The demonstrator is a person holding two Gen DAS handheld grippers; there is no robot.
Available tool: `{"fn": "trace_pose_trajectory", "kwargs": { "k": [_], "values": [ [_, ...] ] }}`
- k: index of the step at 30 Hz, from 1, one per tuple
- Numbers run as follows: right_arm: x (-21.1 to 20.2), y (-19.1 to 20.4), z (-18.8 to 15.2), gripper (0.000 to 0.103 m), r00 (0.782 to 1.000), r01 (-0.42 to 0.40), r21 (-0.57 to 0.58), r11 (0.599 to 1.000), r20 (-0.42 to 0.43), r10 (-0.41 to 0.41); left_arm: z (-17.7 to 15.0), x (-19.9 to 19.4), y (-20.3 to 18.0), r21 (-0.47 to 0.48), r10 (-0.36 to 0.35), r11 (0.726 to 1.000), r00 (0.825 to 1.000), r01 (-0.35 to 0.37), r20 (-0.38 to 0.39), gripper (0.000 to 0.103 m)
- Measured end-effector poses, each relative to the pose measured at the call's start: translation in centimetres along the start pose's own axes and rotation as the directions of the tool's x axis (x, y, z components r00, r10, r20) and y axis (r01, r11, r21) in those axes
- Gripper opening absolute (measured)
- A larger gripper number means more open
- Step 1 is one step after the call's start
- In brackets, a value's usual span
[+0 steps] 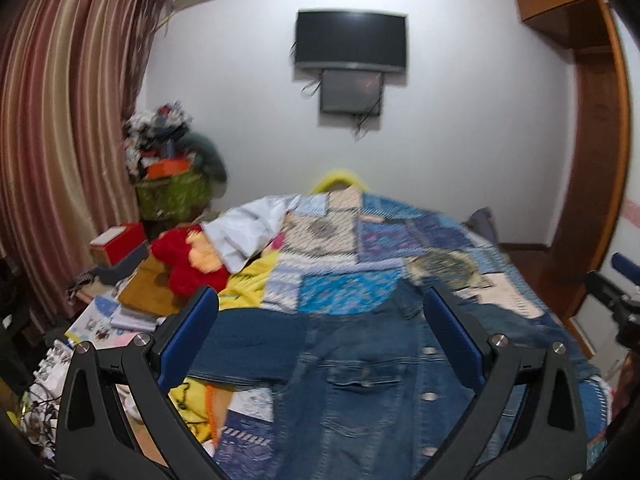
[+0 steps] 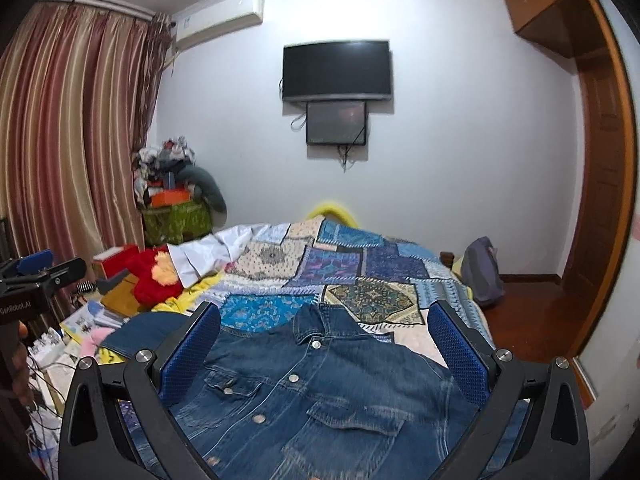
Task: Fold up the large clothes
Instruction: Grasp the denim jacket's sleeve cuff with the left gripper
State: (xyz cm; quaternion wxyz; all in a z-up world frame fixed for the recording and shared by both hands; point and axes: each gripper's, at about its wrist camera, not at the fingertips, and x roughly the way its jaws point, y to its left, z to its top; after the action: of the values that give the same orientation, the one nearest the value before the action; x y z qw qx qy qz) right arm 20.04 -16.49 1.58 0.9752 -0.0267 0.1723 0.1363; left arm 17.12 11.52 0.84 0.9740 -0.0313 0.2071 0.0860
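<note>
A blue denim jacket (image 2: 304,396) lies front up on the patchwork bedspread (image 2: 340,264), collar toward the far wall, one sleeve spread out to the left. It also shows, blurred, in the left wrist view (image 1: 352,376). My left gripper (image 1: 320,320) is open and empty above the jacket's left half. My right gripper (image 2: 324,332) is open and empty above the collar and chest pockets. The left gripper's body shows at the left edge of the right wrist view (image 2: 36,280).
A white garment (image 2: 208,256) and a red plush toy (image 2: 154,276) lie at the bed's left side, with boxes, books and papers (image 2: 80,324) beyond. A green basket (image 2: 176,216) piled with things stands in the corner. A grey bag (image 2: 482,268) sits on the floor at right.
</note>
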Motion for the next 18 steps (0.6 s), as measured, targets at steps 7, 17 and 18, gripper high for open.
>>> {"fn": "trace_pose_trajectory", "kwargs": {
  "k": [7, 17, 18],
  "values": [
    [10.7, -0.1, -0.3, 0.103, 0.980, -0.071, -0.020, 0.997, -0.186, 0.066, -2.0, 10.5, 6.3, -0.100, 0.070, 0.991, 0.975, -0.092, -0.211, 0.103],
    [23.1, -0.4, -6.2, 0.103, 0.902, -0.048, -0.064, 0.997, -0.431, 0.016, -12.2, 21.5, 14.3, -0.258, 0.053, 0.941, 0.846, -0.221, -0.530, 0.102],
    [23.8, -0.5, -6.8, 0.103, 0.890, -0.055, -0.058, 0.997, -0.456, 0.023, -13.0, 21.8, 14.8, -0.280, 0.040, 0.932, 0.836, -0.228, -0.548, 0.101]
  ]
}}
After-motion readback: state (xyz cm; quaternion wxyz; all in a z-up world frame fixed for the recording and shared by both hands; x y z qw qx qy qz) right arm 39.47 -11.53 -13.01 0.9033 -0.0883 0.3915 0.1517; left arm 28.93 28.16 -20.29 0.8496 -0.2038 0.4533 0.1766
